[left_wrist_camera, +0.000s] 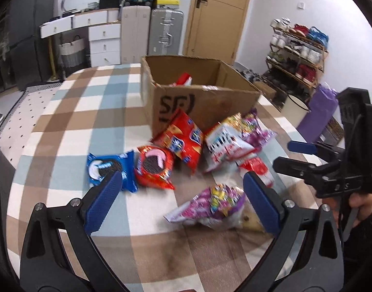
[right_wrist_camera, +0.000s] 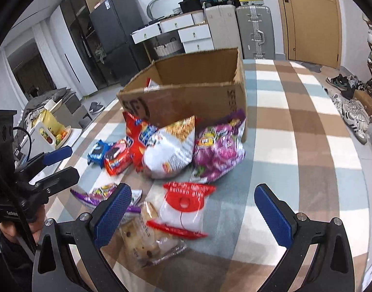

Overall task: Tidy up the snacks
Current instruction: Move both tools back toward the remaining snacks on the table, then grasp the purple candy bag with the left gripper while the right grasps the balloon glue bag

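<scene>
Currently both grippers spread wide, holding nothing.
Purple snack bag (left_wrist_camera: 215, 204) just ahead of left gripper (left_wrist_camera: 183, 202); red-white packet (right_wrist_camera: 186, 209) between right gripper (right_wrist_camera: 195, 209) fingers, cardboard box (right_wrist_camera: 193, 92) beyond.

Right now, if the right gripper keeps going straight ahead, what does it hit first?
Probably the red-and-white packet lying flat between the open right gripper's fingers, ahead of the cardboard box. Depth is uncertain.

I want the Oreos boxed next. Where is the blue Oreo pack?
In the left wrist view the blue Oreo pack lies on the checked tablecloth, leftmost of the pile, touching the red Oreo pack, in front of the cardboard box.
</scene>
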